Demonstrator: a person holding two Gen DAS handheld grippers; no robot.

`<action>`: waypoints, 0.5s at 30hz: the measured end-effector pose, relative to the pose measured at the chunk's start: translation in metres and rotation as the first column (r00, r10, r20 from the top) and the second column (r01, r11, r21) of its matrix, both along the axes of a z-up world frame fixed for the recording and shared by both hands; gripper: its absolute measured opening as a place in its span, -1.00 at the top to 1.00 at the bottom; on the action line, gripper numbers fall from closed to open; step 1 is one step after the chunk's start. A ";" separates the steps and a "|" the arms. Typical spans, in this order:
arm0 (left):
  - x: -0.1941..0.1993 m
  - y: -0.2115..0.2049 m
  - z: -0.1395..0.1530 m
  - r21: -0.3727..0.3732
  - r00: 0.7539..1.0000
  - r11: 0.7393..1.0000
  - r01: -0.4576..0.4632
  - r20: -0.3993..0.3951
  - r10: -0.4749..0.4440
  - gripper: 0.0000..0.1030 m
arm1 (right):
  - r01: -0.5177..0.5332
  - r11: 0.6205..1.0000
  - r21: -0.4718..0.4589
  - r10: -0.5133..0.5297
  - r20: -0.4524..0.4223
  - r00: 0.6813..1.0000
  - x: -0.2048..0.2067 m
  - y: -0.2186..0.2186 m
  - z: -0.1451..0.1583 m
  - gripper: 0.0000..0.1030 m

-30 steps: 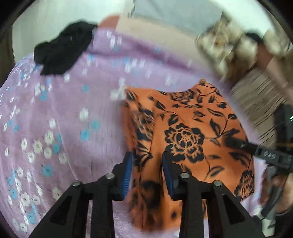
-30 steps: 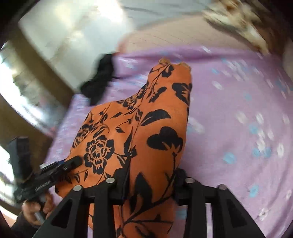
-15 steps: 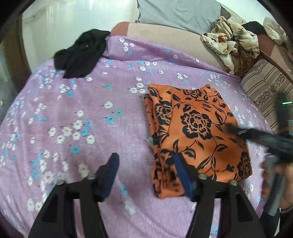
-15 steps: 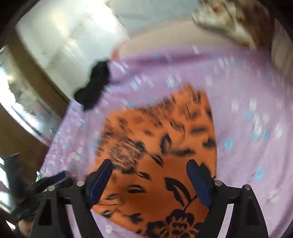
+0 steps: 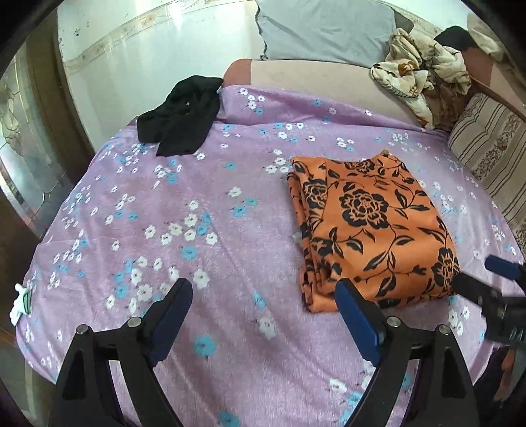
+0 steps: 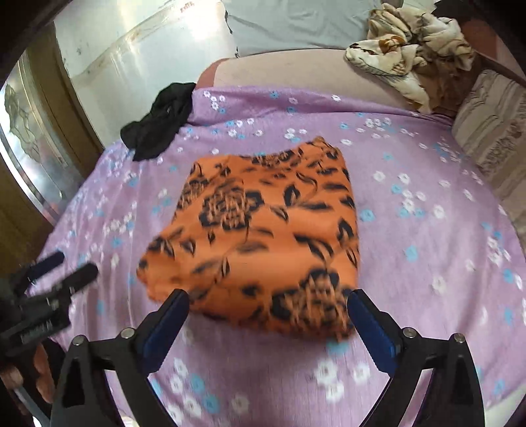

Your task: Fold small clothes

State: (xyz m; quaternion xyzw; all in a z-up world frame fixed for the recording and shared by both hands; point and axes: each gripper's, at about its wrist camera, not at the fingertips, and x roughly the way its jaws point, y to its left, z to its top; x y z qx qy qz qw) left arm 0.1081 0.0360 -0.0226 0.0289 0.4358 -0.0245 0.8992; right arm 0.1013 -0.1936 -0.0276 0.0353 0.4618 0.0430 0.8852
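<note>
An orange garment with black flowers (image 5: 371,226) lies folded into a flat rectangle on the purple flowered bedspread (image 5: 184,213). My left gripper (image 5: 263,292) hovers above the bedspread near the garment's front left corner, jaws opening wide with nothing between them. In the right wrist view the same garment (image 6: 263,230) lies just beyond my right gripper (image 6: 266,302), whose jaws are also opening wide and hold nothing. The right gripper (image 5: 486,279) shows at the right edge of the left wrist view, and the left gripper (image 6: 62,269) at the left edge of the right wrist view.
A crumpled black garment (image 5: 184,115) lies at the far left corner of the bed. A cream patterned cloth heap (image 5: 414,72) and a striped cushion (image 5: 493,144) sit at the far right. A grey pillow (image 5: 322,29) leans at the back. A wall and doorway flank the left.
Both grippers let go of the orange garment and opened wide. They drew back and up from it, and it now lies flat and folded on the bedspread.
</note>
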 end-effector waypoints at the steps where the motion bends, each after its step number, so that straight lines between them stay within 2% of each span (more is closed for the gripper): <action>1: -0.002 0.000 0.001 0.004 1.000 1.000 -0.006 -0.001 0.006 -0.72 | 0.008 1.000 -0.022 -0.008 0.002 1.000 -0.008 0.001 -0.001 -0.91; 6: -0.013 0.000 0.008 -0.009 1.000 1.000 -0.020 -0.004 0.020 -0.72 | 0.013 0.994 -0.106 -0.016 -0.033 0.999 -0.027 0.010 -0.005 -0.91; 9: -0.017 -0.002 0.014 -0.025 1.000 1.000 -0.015 -0.009 0.014 -0.75 | 0.004 0.993 -0.118 -0.007 -0.025 1.000 -0.034 0.013 -0.001 -0.91; 11: -0.019 -0.004 0.016 -0.027 1.000 0.999 -0.021 -0.013 0.021 -0.86 | 0.004 0.992 -0.127 -0.006 -0.020 1.000 -0.038 0.014 0.004 -0.91; 15: -0.021 -0.008 0.022 -0.039 1.000 0.999 -0.017 -0.012 0.017 -0.86 | 0.014 0.991 -0.136 -0.016 -0.011 1.000 -0.039 0.011 0.012 -0.91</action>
